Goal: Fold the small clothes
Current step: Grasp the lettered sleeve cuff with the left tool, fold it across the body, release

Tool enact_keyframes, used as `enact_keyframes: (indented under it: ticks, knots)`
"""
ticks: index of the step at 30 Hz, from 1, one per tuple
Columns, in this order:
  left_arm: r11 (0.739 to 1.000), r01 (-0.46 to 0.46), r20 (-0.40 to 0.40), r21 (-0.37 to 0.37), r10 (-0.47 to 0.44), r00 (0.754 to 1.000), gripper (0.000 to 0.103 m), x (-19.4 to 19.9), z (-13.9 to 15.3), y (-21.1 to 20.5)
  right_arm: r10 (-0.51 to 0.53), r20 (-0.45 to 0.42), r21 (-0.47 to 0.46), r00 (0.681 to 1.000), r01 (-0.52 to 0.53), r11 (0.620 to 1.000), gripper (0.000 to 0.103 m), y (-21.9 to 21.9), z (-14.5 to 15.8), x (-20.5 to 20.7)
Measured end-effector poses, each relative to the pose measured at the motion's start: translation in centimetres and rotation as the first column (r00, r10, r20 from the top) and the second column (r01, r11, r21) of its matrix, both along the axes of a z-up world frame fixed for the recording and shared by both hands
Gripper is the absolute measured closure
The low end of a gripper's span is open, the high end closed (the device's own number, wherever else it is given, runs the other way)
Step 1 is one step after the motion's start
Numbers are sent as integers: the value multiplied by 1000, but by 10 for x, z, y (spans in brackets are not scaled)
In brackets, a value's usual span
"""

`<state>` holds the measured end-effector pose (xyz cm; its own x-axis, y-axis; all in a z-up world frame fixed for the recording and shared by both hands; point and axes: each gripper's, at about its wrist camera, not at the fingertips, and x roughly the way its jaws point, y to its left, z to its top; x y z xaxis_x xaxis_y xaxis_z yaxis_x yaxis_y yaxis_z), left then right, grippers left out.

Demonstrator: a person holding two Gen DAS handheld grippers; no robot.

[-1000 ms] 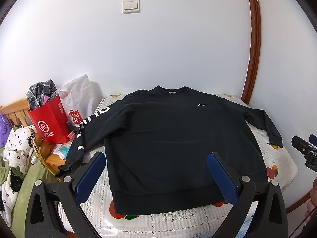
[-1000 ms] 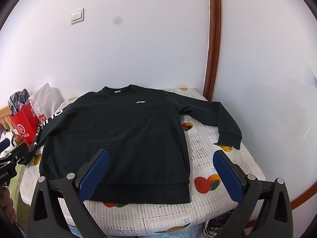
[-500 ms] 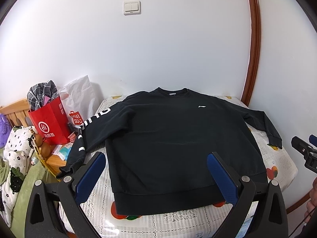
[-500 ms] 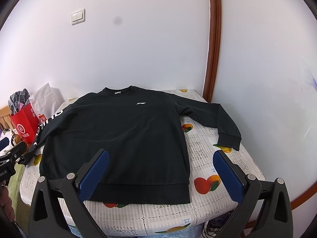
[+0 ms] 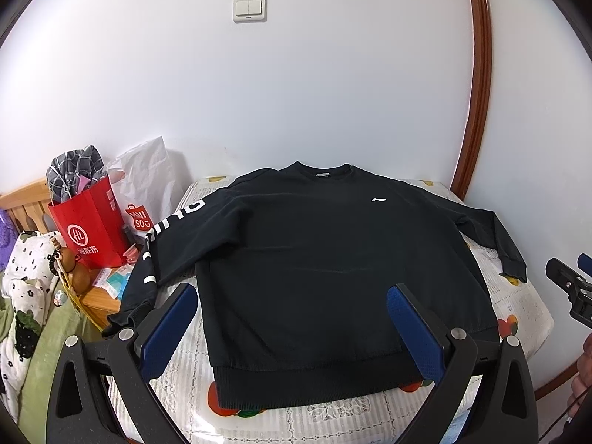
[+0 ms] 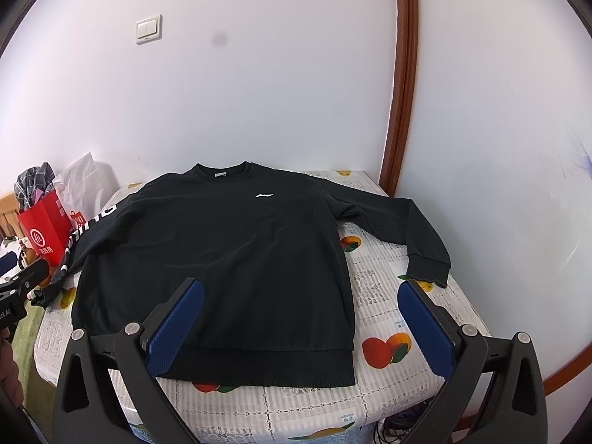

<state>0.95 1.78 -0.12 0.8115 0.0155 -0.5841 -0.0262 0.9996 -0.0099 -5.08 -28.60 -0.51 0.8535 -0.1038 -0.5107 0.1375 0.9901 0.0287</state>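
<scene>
Sweatshirt (image 5: pixel 333 277): black, soft knit, long sleeves, ribbed hem and cuffs, small white logo on chest, white letters down left sleeve. Lies flat, front up, collar far, hem near, in middle of table.
Sleeves: left sleeve (image 5: pixel 155 251) angles down and hangs off left table edge; right sleeve (image 6: pixel 407 229) bends out to right, cuff resting on cloth.
Table (image 6: pixel 425 318): covered with glossy white cloth, fruit print and grid pattern, set against far wall.
Left gripper (image 5: pixel 292 329): black plastic frame, blue textured pads, held low over near left part of sweatshirt, pointing toward far wall. Fingers spread wide, nothing between them, not touching fabric as far as visible.
Right gripper (image 6: pixel 303 325): same build, held over near right hem area and bare cloth. Fingers spread wide, released, holds nothing.
Red bag (image 5: pixel 88 229): stiff paper, white round logo, grey checked cloth stuffed in top, stands left of table.
White bag (image 5: pixel 148 185): crinkled plastic, just behind red bag.
Light switch (image 5: pixel 249 8): white, rectangular, on far wall.
Door frame (image 6: pixel 403 74): brown wood, curved by lens, right of table.
</scene>
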Motion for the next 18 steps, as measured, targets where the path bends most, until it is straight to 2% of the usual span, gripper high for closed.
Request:
enact_keyframes:
  ticks: [6, 8, 10, 13, 18]
  knots:
    - [1000, -20, -48, 5, 20, 999, 0, 27, -17, 18, 4, -16, -6, 1000, -5, 1000, 0, 4, -3, 20]
    - [999, -40, -81, -13, 39, 996, 5, 40, -27, 33, 11, -33, -3, 999, -11, 1000, 0, 5, -8, 30]
    - [998, -65, -116, -22, 62, 991, 5, 54, -40, 49, 52, -53, 33, 997, -51, 998, 0, 6, -15, 43]
    - [993, -114, -147, 30, 117, 982, 6, 71, -60, 71, 89, -49, 71, 995, -86, 994, 0, 11, -25, 62]
    - [972, -184, -197, 148, 211, 957, 8, 91, -94, 112, 99, -98, 39, 990, -96, 995, 0, 31, -49, 94]
